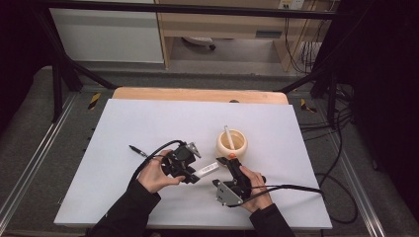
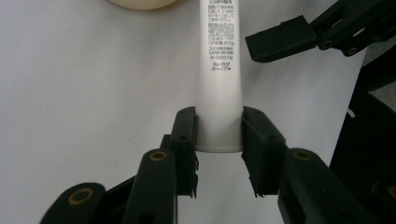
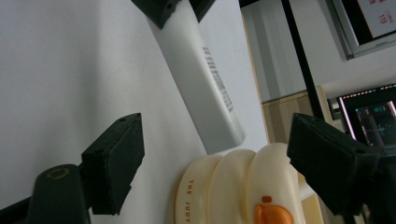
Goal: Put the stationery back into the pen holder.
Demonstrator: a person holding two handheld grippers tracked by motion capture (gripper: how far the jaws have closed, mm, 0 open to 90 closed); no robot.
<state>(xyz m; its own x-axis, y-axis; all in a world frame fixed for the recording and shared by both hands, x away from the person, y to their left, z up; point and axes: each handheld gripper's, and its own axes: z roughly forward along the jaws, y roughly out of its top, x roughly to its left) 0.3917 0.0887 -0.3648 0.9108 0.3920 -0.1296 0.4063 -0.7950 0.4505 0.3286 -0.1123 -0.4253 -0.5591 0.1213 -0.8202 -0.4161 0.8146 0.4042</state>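
Observation:
A white glue-stick tube [image 2: 218, 70] with small black print lies level just above the white table, and my left gripper [image 2: 218, 116] is shut on its plain end. In the high view that tube [image 1: 208, 169] points from my left gripper [image 1: 195, 173] toward my right gripper [image 1: 227, 161]. The right gripper [image 3: 222, 158] stands open, its pads apart on either side of the tube's free end [image 3: 224, 135], touching nothing. Just behind is a cream pumpkin-shaped cup [image 3: 233, 186] with an orange emblem. The cup [image 1: 231, 143] holds a white stick [image 1: 229, 136].
A black pen [image 1: 138, 150] lies on the white sheet [image 1: 148, 123] left of my left hand. The wooden table edge [image 1: 197, 94] runs along the back. Black cables [image 1: 296, 187] trail off to the right, and a black frame stands around the table.

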